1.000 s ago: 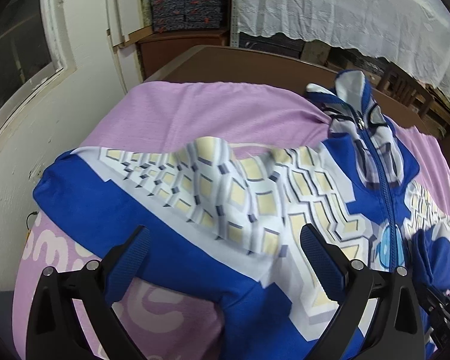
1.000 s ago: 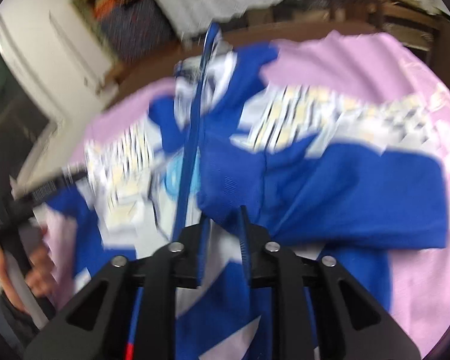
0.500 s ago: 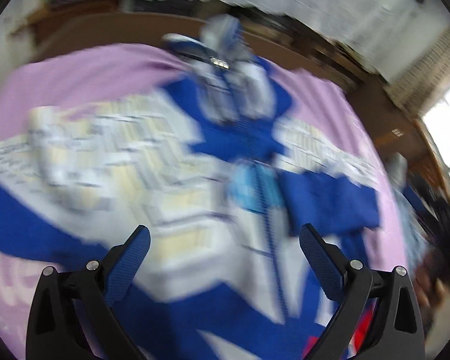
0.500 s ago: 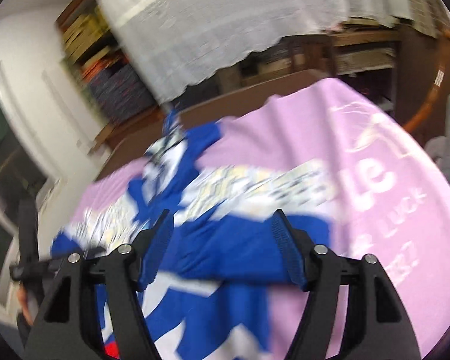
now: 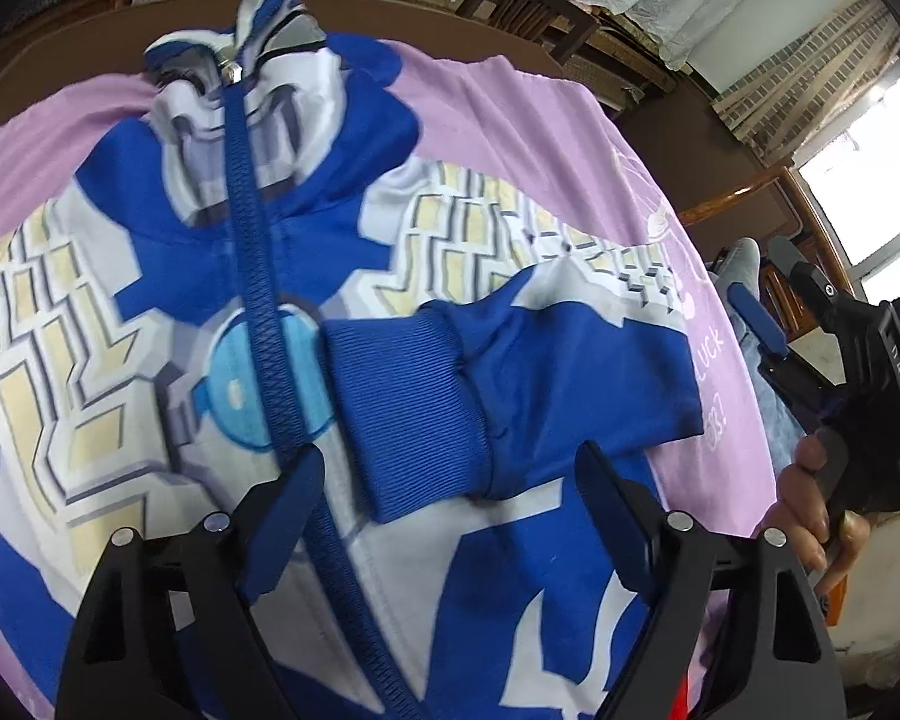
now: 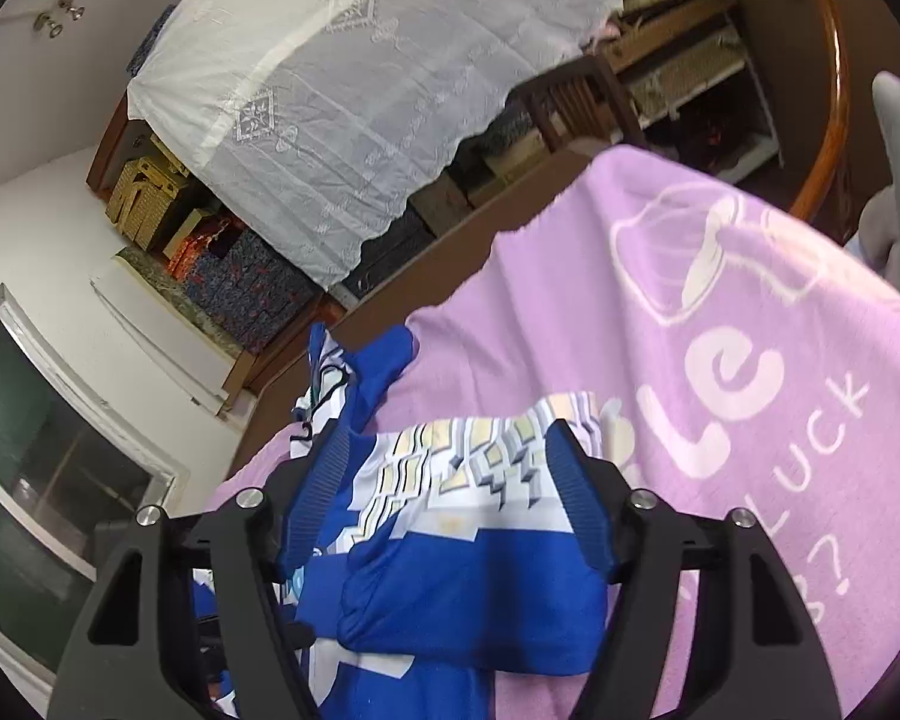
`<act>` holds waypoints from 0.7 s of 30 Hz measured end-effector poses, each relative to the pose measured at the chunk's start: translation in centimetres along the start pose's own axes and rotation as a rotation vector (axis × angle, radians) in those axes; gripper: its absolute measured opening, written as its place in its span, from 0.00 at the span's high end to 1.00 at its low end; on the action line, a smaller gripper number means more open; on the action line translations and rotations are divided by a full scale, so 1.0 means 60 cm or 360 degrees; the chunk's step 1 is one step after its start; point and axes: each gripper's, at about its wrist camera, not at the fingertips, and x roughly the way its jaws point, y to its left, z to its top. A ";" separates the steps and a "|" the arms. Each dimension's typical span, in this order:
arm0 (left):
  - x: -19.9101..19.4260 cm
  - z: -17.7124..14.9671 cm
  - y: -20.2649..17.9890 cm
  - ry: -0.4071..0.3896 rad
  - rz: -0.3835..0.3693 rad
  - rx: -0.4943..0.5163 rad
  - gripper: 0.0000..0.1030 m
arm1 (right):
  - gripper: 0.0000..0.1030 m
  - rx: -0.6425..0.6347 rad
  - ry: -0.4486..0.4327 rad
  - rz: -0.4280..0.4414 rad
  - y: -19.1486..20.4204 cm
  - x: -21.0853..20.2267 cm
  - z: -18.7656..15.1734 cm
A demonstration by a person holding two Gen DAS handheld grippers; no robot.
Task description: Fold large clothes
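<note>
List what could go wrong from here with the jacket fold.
1. The folded sleeve lies loose across the jacket front; its ribbed cuff could slide off when the body is folded.
2. The left gripper, jaws open, has been closing over cuff and zipper and may pinch both.

A brown table (image 5: 678,138) carries a lilac printed cloth (image 6: 720,312) (white lettering), with a blue-and-white zip jacket (image 5: 168,324) spread flat on it.
</note>
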 end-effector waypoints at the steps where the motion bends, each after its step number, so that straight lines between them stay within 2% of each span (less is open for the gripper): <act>1: 0.001 0.001 -0.005 -0.0001 0.0020 0.0017 0.17 | 0.35 0.0013 0.0009 0.0003 -0.002 0.001 -0.001; 4: 0.009 0.001 -0.008 0.0005 0.0064 0.0022 0.17 | 0.35 0.0027 0.0019 0.0024 -0.003 0.000 -0.002; 6: 0.013 0.003 -0.005 0.0003 0.0084 0.0011 0.25 | 0.35 -0.0001 -0.0006 0.0007 0.003 -0.006 -0.003; 7: 0.007 0.001 0.000 -0.0004 0.0100 0.0009 0.35 | 0.35 -0.0017 -0.0015 -0.0002 0.005 -0.009 -0.005; 8: 0.008 0.004 0.002 -0.0017 0.0134 0.0010 0.51 | 0.35 -0.0043 -0.0028 -0.0020 0.009 -0.012 -0.006; 9: 0.006 0.004 0.004 -0.0023 0.0151 0.0010 0.62 | 0.35 -0.0057 -0.0035 -0.0033 0.012 -0.011 -0.006; 10: 0.002 0.005 0.007 -0.0028 0.0156 0.0012 0.83 | 0.35 -0.0075 -0.0039 -0.0047 0.015 -0.011 -0.007; 11: -0.002 0.006 0.010 -0.0033 0.0138 0.0010 0.90 | 0.35 -0.0095 -0.0039 -0.0059 0.018 -0.010 -0.008; 13: -0.026 0.008 0.018 -0.0091 0.0096 -0.0022 0.93 | 0.39 -0.0124 -0.0033 -0.0057 0.021 -0.005 -0.011; 15: -0.063 0.009 0.024 -0.0198 0.0141 -0.0022 0.94 | 0.51 -0.0140 -0.0006 -0.0064 0.022 0.002 -0.012; 17: -0.099 0.005 0.034 -0.0280 0.0179 -0.0027 0.94 | 0.55 -0.0139 0.0028 -0.0054 0.021 0.009 -0.014; 21: -0.154 -0.002 0.067 -0.0375 0.0209 -0.0090 0.94 | 0.56 -0.0149 0.0026 -0.0072 0.020 0.011 -0.016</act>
